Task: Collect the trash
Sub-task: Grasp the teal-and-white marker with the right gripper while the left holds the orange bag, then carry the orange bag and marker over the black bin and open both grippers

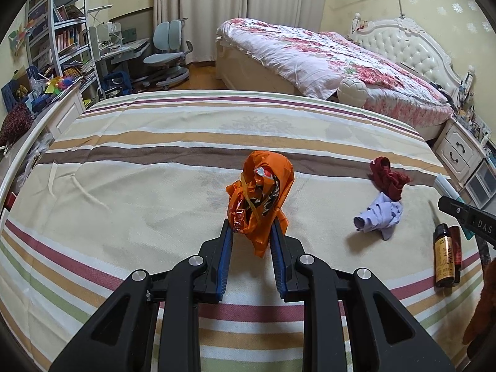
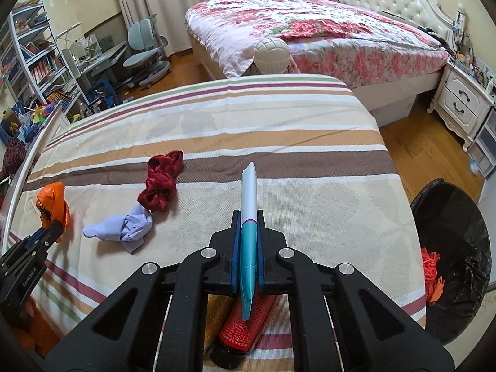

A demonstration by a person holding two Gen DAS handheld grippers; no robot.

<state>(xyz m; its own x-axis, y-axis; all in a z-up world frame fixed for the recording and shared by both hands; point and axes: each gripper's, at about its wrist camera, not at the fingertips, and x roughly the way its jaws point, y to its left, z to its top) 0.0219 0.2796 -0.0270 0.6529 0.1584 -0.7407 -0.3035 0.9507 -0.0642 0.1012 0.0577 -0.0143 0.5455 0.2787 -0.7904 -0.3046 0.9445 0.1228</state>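
My left gripper (image 1: 251,228) is shut on a crumpled orange plastic bag (image 1: 263,198) with shiny wrappers inside, held above the striped bedspread (image 1: 155,155). The bag and left gripper also show at the left of the right wrist view (image 2: 54,204). My right gripper (image 2: 249,217) is shut on a white and teal tube (image 2: 249,214) that points forward between the fingers. The tube's tip and the right gripper show at the right edge of the left wrist view (image 1: 446,186). A bin with a black liner (image 2: 452,248) stands beside the bed at the right, with orange scraps inside.
A dark red cloth (image 2: 161,183) and a lilac cloth (image 2: 124,226) lie on the bedspread between the grippers. A brown bottle (image 1: 446,257) with a red box lies at the bed's right side, under my right gripper (image 2: 245,322). A floral bed (image 2: 310,31), nightstand (image 2: 462,102) and desk chair (image 1: 169,52) stand beyond.
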